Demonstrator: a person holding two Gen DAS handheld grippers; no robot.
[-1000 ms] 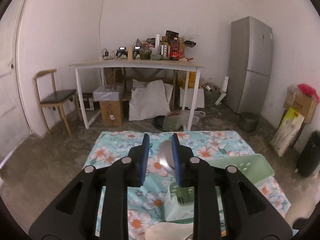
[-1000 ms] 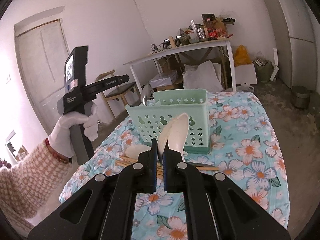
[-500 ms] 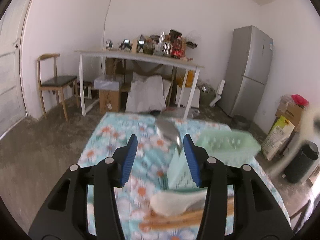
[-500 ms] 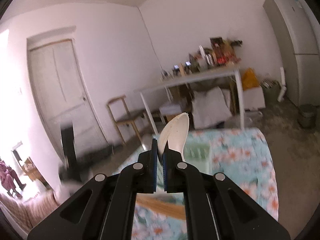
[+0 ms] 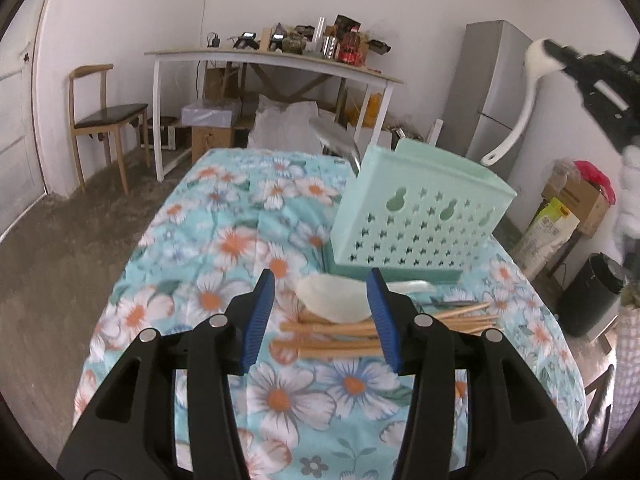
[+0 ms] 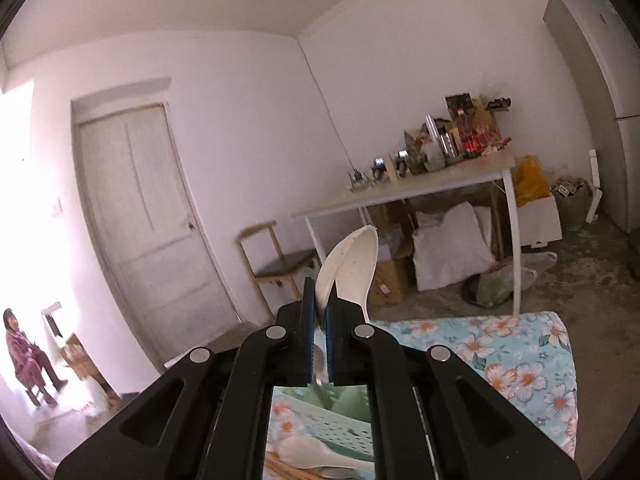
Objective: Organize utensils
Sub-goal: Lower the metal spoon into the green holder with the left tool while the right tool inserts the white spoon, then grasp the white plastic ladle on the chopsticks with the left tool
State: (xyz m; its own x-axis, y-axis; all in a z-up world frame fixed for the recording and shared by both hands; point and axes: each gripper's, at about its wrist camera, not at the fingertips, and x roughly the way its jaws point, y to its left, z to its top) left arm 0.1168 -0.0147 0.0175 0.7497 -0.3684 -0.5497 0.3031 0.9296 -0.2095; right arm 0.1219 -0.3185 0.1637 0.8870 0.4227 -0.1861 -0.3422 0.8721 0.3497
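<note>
Left gripper (image 5: 322,312) open, jaws empty, above white spoon (image 5: 336,300) and chopsticks (image 5: 340,336) lying just in front of green basket (image 5: 420,216). Right gripper (image 6: 319,316) clamped on white rice paddle (image 6: 352,268), raised above basket; paddle handle hidden in right view. Metal ladle (image 5: 338,142) behind basket, mostly hidden.

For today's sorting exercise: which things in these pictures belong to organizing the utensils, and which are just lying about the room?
Belongs to the job:
- mint green utensil basket
- white rice spoon held in the right tool
- second white rice spoon on the cloth
- wooden chopsticks
- metal spoon in the basket
- left tool, open

Just lying about:
- wooden chair
- cluttered white table
- fridge
- cardboard boxes
</note>
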